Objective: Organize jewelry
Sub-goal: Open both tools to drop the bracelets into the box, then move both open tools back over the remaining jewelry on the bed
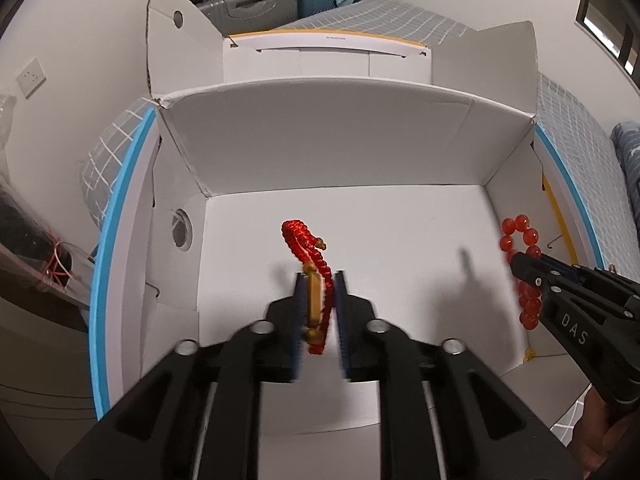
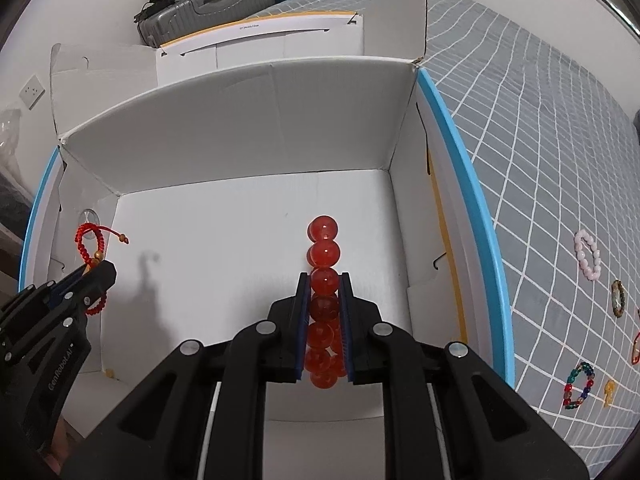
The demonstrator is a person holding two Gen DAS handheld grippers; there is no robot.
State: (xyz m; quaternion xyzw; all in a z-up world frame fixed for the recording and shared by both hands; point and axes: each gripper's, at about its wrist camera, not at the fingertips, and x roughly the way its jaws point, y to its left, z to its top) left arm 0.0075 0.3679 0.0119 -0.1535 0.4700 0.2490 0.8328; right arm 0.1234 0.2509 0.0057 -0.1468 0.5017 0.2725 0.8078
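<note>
My left gripper point(image 1: 319, 280) is shut on a red braided cord bracelet point(image 1: 308, 246) with gold beads and holds it above the floor of an open white cardboard box point(image 1: 360, 140). It also shows at the left of the right wrist view point(image 2: 94, 266), with the cord bracelet point(image 2: 86, 240). My right gripper point(image 2: 325, 280) is shut on a bracelet of large red glass beads point(image 2: 323, 240), also inside the box point(image 2: 240, 120). In the left wrist view the right gripper point(image 1: 520, 264) enters from the right with the red beads point(image 1: 520, 232) hanging around it.
The box sits on a grey checked bedcover point(image 2: 540, 140). On the cover to the right lie a pink bead bracelet point(image 2: 587, 254), a green-brown bracelet point(image 2: 618, 298), a multicoloured bead bracelet point(image 2: 578, 386) and a small yellow piece point(image 2: 609, 390). Suitcases point(image 2: 208, 4) stand behind.
</note>
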